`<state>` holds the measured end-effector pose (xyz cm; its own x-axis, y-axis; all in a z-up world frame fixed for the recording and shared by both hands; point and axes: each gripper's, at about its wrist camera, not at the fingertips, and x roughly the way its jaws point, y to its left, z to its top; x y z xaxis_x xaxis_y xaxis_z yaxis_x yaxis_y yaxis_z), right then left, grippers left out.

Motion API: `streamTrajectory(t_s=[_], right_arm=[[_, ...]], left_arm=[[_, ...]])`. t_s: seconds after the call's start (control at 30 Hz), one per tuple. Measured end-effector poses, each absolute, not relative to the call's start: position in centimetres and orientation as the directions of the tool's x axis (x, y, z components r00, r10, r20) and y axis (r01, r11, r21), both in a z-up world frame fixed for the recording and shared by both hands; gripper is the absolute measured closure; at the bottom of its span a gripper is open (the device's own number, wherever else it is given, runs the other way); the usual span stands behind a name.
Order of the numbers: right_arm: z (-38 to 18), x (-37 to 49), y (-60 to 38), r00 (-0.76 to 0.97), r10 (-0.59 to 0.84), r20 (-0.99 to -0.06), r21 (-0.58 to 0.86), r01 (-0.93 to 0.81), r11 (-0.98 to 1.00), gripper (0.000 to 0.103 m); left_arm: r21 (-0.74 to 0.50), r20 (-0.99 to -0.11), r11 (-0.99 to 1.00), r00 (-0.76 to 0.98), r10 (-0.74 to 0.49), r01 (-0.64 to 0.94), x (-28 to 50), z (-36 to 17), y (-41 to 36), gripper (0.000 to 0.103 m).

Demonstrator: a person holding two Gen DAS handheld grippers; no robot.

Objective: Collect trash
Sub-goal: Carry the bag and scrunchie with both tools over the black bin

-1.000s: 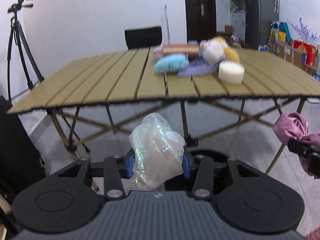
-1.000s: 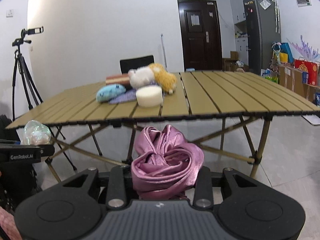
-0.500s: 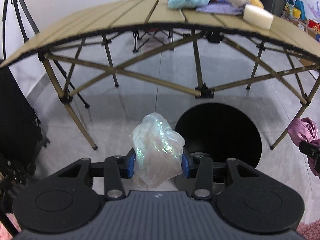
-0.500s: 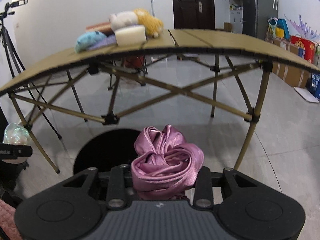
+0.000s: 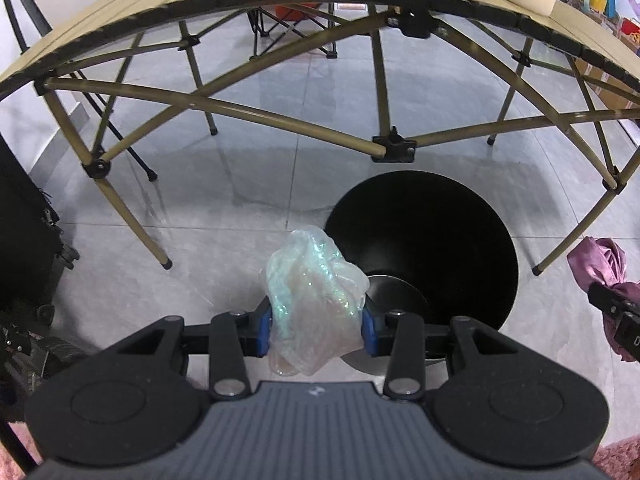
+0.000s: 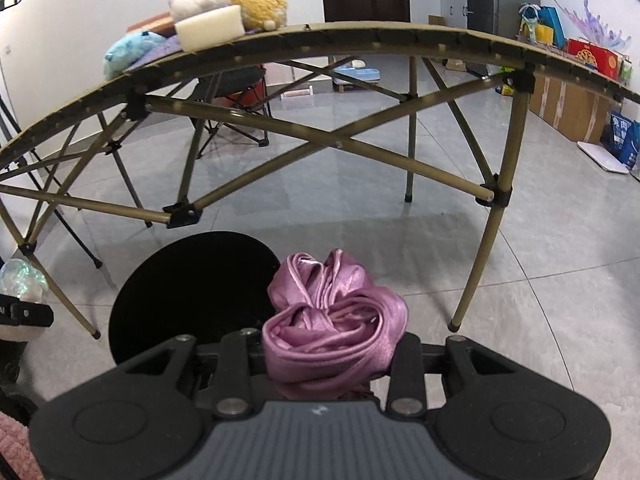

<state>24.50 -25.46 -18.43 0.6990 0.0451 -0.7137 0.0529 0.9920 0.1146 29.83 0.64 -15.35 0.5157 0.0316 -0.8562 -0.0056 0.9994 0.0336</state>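
Observation:
My left gripper [image 5: 316, 330] is shut on a crumpled iridescent clear wrapper [image 5: 314, 300], its blue pads [image 5: 262, 330] pressing both sides. It hangs just left of the round black bin [image 5: 432, 248] on the floor. My right gripper [image 6: 334, 354] is shut on a bunched purple satin cloth [image 6: 334, 328], just right of the same black bin [image 6: 192, 292]. The purple cloth [image 5: 600, 268] and the right gripper also show at the right edge of the left wrist view. The wrapper [image 6: 20, 280] shows at the left edge of the right wrist view.
A folding slatted table [image 5: 200, 12] stands over the floor behind the bin, its crossed legs [image 5: 280, 120] close by. On top lie a white foam block [image 6: 210, 28], plush toys [image 6: 256, 4] and a blue toy [image 6: 132, 50]. Boxes and bags [image 6: 580, 92] line the right wall.
Both grippers have sunk and tipped downward, from level with the table top to below it. The black bin has come into view under them. Both still hold their loads.

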Motion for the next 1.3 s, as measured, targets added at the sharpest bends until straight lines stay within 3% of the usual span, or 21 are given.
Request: streamTrajectory(t_s=[0.67,1.3], right_arm=[[-19.9,26.9,-28.1,0.691,-0.006,-0.723,0.111,0.125,0.986,0.069],[-21.6,27.2,-30.6,0.659,-0.058,-0.750,0.098,0.197,0.975,0.069]], left_arm=[[-0.055,-0.893,0.995,0.441,-0.087,0.083,34.9,-17.2,-7.1,0.062],[-0.014,-0.926,0.996,0.375,-0.047,0.089,37.1,-20.7,-10.5,0.062]])
